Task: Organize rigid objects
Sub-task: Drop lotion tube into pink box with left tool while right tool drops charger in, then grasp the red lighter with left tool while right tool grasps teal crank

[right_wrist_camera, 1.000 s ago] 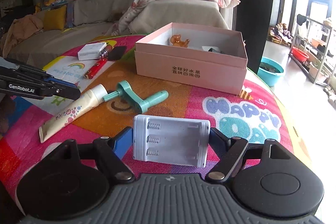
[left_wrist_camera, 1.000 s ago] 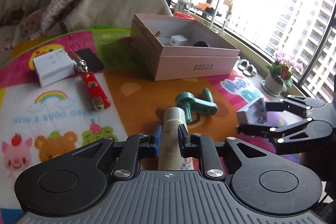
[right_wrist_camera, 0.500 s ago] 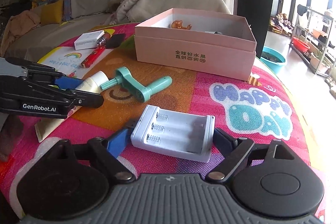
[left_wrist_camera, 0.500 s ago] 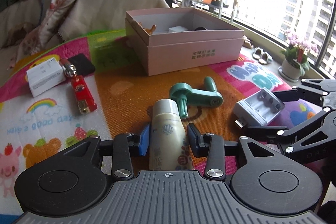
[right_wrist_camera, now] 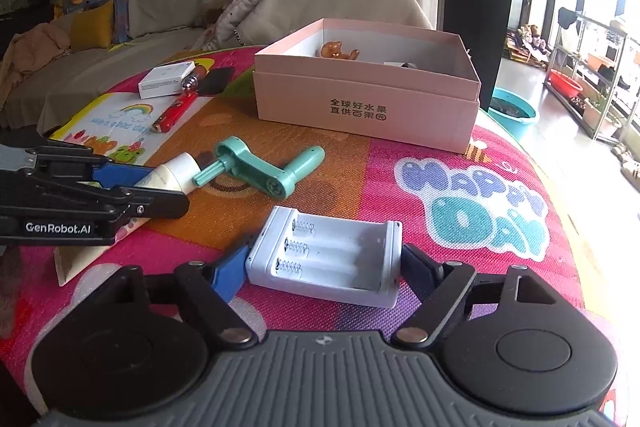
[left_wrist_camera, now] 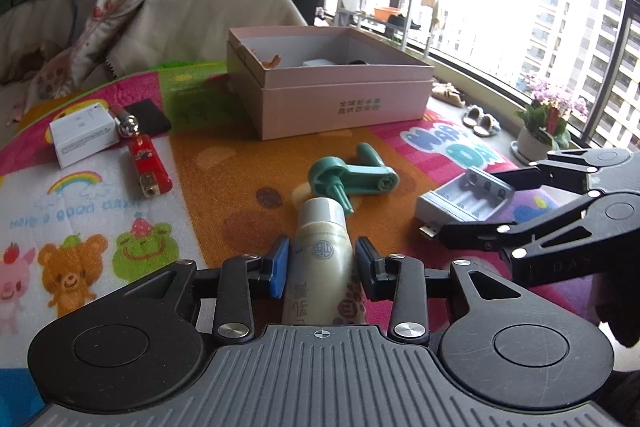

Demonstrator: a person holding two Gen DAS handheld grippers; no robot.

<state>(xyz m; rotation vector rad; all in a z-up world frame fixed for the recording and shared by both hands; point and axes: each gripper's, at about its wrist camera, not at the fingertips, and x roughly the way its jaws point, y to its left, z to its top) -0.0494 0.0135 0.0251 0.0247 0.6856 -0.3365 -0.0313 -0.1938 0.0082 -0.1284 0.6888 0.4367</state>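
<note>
While the tube (left_wrist_camera: 320, 259) sat pinched in the L gripper (left_wrist_camera: 320, 263) a sec ago, jaws now stand a bit off it on both sides and are closing; tube lies between them on the mat (left_wrist_camera: 216, 179), cap end pointing away. L view has also dropped closer to the mat vs. before, so the pink box (left_wrist_camera: 340, 99) looks flatter and its inside shows less.

R gripper (right_wrist_camera: 324, 267) sits much where it was, battery holder (right_wrist_camera: 328, 259) between its pads, jaws closing. Holder was upright-ish and squeezed a sec ago; now it lies tilted back on the mat, slots facing up. Blue pad touches its L corner; R pad looks just clear, can't tell for sure.

Shapes/materials:
- Tube: cream soft plastic, round white cap, flat crimped tail.
- Holder: white hard plastic, three slots w/ metal coil springs.
- Crank (right_wrist_camera: 260, 171): teal plastic, Z-shaped, ribbed shaft, just beyond the tube cap.
- Box: pink card, rectangular, open top, printed text on side; small amber figure (right_wrist_camera: 336, 51) inside.
- Lighter (left_wrist_camera: 148, 167): glossy red, metal end, beside a small white carton (left_wrist_camera: 84, 135).
- Mat: woven texture, bright cartoon print.
- Grippers: black matte linkages, blue pad on one finger each.
</note>
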